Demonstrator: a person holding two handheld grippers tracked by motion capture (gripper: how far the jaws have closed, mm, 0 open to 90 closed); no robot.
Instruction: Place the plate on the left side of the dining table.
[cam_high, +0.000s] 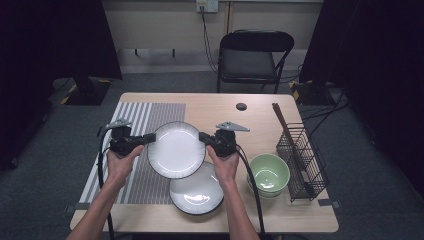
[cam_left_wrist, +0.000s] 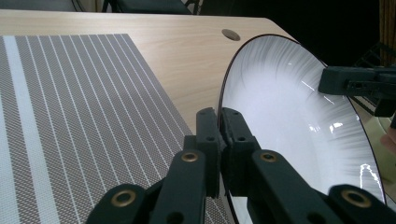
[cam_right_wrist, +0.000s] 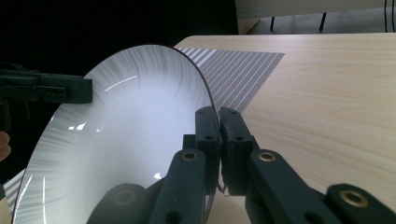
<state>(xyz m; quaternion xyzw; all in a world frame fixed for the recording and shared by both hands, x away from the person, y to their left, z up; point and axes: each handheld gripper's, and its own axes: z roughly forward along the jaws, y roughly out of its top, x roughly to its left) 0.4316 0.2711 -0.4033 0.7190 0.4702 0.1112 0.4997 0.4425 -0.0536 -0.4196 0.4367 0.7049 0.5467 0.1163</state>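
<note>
A white plate with a dark rim (cam_high: 176, 149) hangs above the table, held from both sides. My left gripper (cam_high: 150, 138) is shut on its left rim, and my right gripper (cam_high: 202, 137) is shut on its right rim. In the left gripper view the jaws pinch the plate (cam_left_wrist: 289, 116) edge, my left gripper (cam_left_wrist: 220, 122) clamped tight, with the other gripper across the plate. In the right gripper view my right gripper (cam_right_wrist: 218, 120) clamps the plate (cam_right_wrist: 130, 130) rim the same way. A second white plate (cam_high: 196, 192) lies on the table below, partly hidden by the lifted one.
A striped placemat (cam_high: 134, 150) covers the table's left part. A green bowl (cam_high: 269, 174) sits right of the lower plate, and a black wire basket (cam_high: 302, 162) with chopsticks stands beyond it. A folding chair (cam_high: 250, 57) stands behind the table.
</note>
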